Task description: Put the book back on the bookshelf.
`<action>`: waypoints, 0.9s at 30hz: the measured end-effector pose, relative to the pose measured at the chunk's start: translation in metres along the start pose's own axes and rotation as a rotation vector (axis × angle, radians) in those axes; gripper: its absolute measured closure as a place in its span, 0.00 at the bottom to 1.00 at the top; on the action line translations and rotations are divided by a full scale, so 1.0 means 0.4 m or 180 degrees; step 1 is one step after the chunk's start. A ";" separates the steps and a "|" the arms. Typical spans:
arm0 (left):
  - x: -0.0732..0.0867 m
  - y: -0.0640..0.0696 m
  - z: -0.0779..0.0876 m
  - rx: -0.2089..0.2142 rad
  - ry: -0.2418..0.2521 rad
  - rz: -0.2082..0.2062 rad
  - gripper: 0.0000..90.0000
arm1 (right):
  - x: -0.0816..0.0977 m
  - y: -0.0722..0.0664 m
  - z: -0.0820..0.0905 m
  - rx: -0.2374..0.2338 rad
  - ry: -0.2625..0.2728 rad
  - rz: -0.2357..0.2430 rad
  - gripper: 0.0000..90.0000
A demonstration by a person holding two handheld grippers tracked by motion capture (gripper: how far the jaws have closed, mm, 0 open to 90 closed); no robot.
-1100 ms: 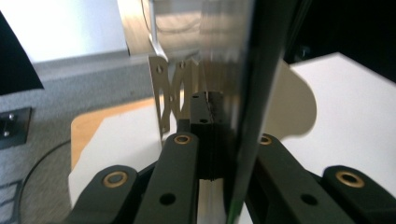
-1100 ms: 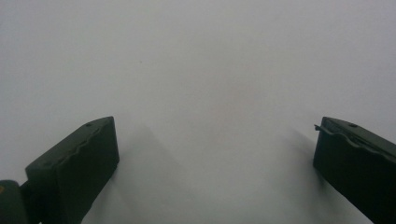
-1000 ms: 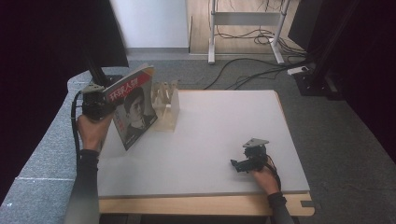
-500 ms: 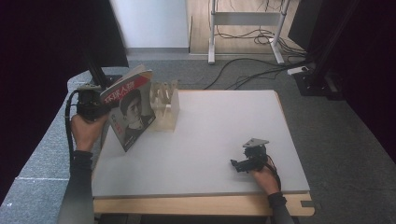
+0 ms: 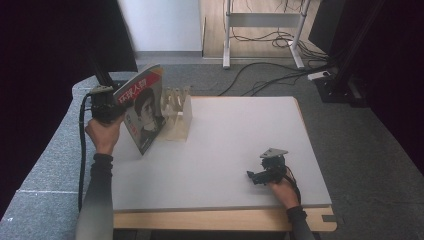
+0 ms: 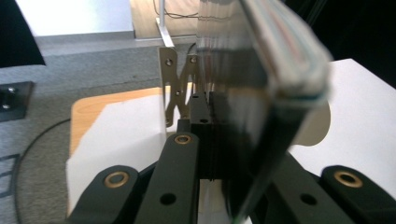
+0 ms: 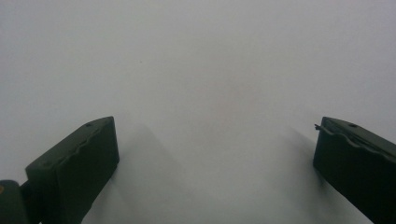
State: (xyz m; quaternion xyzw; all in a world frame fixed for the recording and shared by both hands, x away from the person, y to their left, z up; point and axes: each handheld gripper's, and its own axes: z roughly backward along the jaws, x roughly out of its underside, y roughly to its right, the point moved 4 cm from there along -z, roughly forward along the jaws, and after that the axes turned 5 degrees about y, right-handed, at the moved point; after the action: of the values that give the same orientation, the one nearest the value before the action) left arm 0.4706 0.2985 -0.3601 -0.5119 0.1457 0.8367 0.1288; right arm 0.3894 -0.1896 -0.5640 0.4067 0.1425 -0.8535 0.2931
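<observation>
magazine (image 5: 145,112) left of rack (image 5: 177,114), on table (image 5: 235,135)

Looks like lab/office: grey carpet (image 5: 350,150), loose cables (image 5: 270,80), desk frame (image 5: 265,20) w/ black curtains (image 5: 45,60).

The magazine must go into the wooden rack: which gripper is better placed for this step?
Left. The left gripper is shut on the magazine, held upright right beside the wooden rack. The right gripper is open and rests on the table, far away.

Magazine (image 5: 145,112) in left gripper (image 5: 107,107), beside wooden rack (image 5: 177,112)
</observation>
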 end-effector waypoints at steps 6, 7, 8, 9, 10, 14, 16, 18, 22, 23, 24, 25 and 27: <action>0.014 -0.009 -0.010 -0.0089 0.0059 -0.0022 0.96 | 0.000 0.000 0.000 -0.0002 0.0000 -0.0002 0.00; 0.017 -0.013 -0.011 -0.0151 0.0054 -0.0070 0.96 | 0.000 0.000 0.000 -0.0001 0.0000 -0.0002 0.00; 0.019 -0.017 -0.012 -0.0177 0.0045 -0.0085 0.96 | 0.000 0.000 0.000 -0.0001 0.0000 0.0003 0.00; 0.021 -0.021 -0.013 -0.0196 0.0038 -0.0085 0.96 | 0.000 0.000 0.000 0.0002 0.0002 -0.0001 0.00; 0.023 -0.025 -0.014 -0.0230 0.0042 -0.0095 0.96 | 0.000 0.000 0.000 0.0002 0.0004 0.0002 0.00; 0.026 -0.044 -0.012 -0.0213 0.0074 -0.0039 0.95 | 0.000 0.000 0.000 0.0002 0.0002 -0.0001 0.00; 0.026 -0.051 -0.009 -0.0204 0.0129 -0.0011 0.91 | 0.000 0.000 0.000 0.0003 0.0001 -0.0001 0.00; 0.025 -0.051 -0.008 -0.0185 0.0147 -0.0010 0.88 | 0.000 0.000 0.000 0.0002 0.0000 -0.0004 0.00; 0.024 -0.047 -0.002 -0.0192 0.0173 -0.0088 0.66 | 0.000 0.000 0.000 0.0002 0.0000 -0.0003 0.00; 0.024 -0.049 0.001 -0.0207 0.0174 -0.0126 0.62 | 0.000 0.000 0.000 0.0001 -0.0003 -0.0002 0.00; 0.024 -0.049 0.001 -0.0207 0.0174 -0.0126 0.56 | 0.000 0.000 0.000 0.0001 -0.0003 -0.0002 0.00; 0.025 -0.050 0.002 -0.0186 0.0190 -0.0125 0.51 | 0.000 0.000 0.000 -0.0001 0.0000 0.0000 0.00; 0.027 -0.051 0.005 -0.0144 0.0195 -0.0120 0.46 | 0.000 0.000 0.000 0.0000 0.0001 0.0000 0.00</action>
State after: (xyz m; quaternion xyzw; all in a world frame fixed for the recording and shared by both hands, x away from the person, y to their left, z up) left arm 0.4717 0.3187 -0.3711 -0.5428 0.1210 0.8212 0.1283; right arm 0.3895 -0.1894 -0.5640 0.4068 0.1426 -0.8533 0.2932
